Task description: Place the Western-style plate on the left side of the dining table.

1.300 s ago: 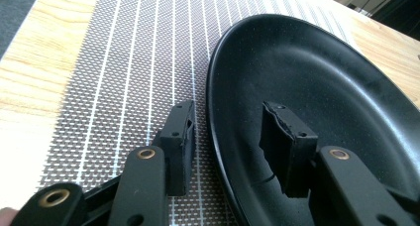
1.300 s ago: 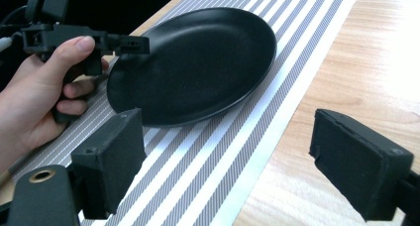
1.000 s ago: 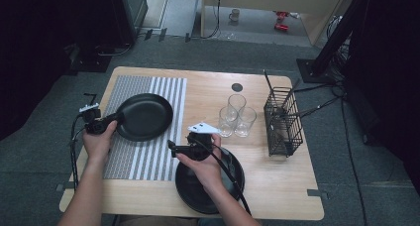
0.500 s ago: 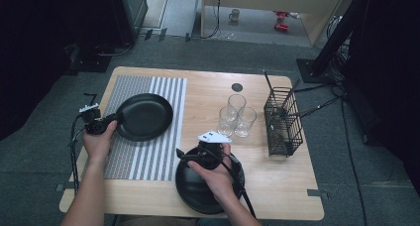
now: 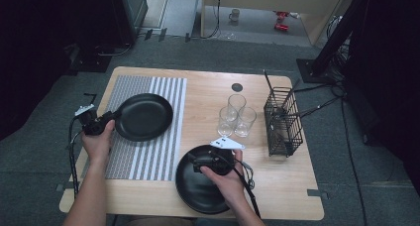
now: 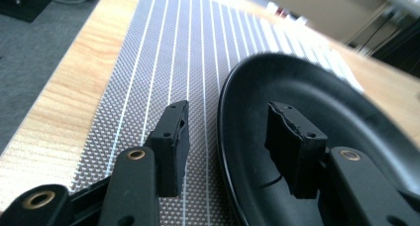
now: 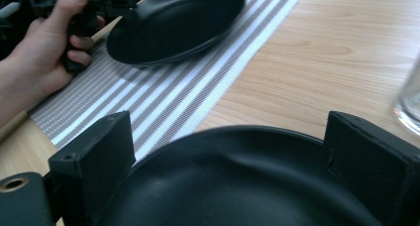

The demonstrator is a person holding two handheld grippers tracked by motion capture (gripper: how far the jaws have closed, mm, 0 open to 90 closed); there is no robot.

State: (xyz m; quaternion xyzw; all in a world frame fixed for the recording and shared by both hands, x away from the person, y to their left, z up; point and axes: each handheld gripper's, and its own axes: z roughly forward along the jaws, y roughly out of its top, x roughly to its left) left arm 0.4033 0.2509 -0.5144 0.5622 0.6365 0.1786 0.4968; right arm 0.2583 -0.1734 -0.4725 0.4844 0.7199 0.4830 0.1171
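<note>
A person's left hand (image 5: 98, 142) is holding the left gripper (image 5: 105, 121) at the left edge of a black plate (image 5: 144, 116) that is lying on the striped placemat (image 5: 148, 151). Its jaws are standing apart, one outside the rim over the mat and one inside the plate. Further right, the right hand (image 5: 225, 179) is holding the right gripper (image 5: 192, 162) low over a second black plate (image 5: 195, 189) near the front edge of the wooden table (image 5: 208, 94). Those jaws are also spread wide. Three clear glasses (image 5: 236, 118) are standing beyond, with a black wire basket (image 5: 282, 122) at the far right.
</note>
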